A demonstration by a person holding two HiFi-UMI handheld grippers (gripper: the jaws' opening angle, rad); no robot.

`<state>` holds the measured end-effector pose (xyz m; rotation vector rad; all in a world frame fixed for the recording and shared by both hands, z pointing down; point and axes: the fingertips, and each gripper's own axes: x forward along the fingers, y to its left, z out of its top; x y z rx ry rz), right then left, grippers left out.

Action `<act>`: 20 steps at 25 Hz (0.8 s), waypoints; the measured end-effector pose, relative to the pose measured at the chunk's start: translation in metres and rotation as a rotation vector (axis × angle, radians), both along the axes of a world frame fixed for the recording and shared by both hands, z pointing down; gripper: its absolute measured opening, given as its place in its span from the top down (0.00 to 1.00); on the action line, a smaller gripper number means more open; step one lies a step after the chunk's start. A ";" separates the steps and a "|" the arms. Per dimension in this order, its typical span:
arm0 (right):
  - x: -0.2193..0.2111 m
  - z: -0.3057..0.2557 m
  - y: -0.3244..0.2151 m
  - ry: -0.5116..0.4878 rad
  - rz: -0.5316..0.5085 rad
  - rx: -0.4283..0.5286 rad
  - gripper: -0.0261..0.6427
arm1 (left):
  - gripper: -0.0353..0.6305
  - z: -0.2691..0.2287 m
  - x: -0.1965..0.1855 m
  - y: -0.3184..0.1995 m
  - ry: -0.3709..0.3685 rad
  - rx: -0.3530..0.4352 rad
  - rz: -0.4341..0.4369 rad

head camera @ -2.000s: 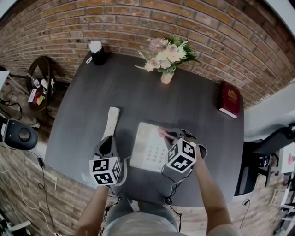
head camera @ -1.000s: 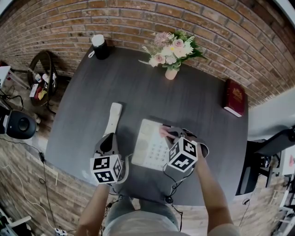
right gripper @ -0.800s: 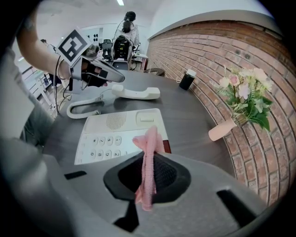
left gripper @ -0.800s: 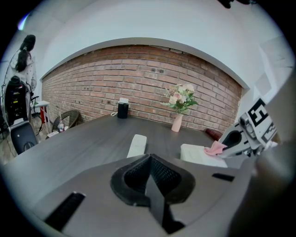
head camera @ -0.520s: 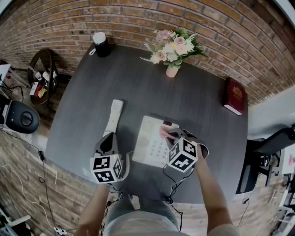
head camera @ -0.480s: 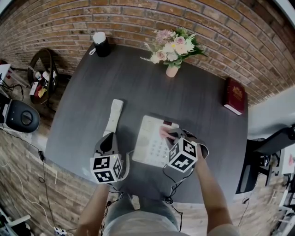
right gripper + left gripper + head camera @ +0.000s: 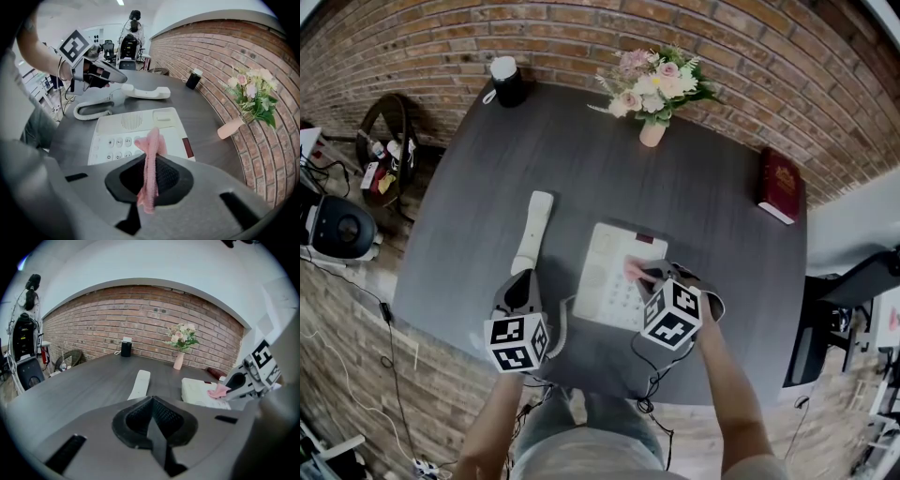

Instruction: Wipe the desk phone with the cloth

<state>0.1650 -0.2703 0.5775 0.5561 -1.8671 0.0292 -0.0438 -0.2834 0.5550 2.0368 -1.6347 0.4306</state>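
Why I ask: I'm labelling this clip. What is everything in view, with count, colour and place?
Desk: one, dark grey, against a brick wall.
Desk phone: one, white, near the front.
Handset: one, white, lying left of the desk phone.
Coiled cord: one, grey, beside the handset.
Cloth: one, pink, over the desk phone.
Vase of flowers: one, pink, desk back.
Book: one, red, right edge.
Container: one, black with white top, back left corner.
Left gripper: fingers shut, empty.
Right gripper: fingers shut on cloth.
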 end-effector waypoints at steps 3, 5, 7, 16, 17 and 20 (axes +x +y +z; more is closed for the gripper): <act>-0.002 0.002 0.006 0.004 -0.001 -0.002 0.93 | 0.95 0.000 -0.002 0.004 -0.002 -0.001 0.002; -0.002 0.004 0.010 0.005 0.000 -0.006 0.93 | 0.95 0.001 -0.003 0.007 -0.002 -0.001 0.003; -0.003 0.005 0.014 0.005 0.000 -0.009 0.93 | 0.95 0.001 -0.003 0.010 -0.002 -0.003 0.004; -0.006 0.007 0.029 0.004 0.003 -0.016 0.93 | 0.95 0.003 -0.006 0.024 -0.002 -0.007 0.007; -0.007 0.007 0.031 0.004 0.003 -0.018 0.93 | 0.95 0.003 -0.007 0.025 -0.002 -0.007 0.006; -0.009 0.009 0.037 0.002 0.005 -0.024 0.93 | 0.95 0.004 -0.008 0.029 -0.002 -0.007 0.006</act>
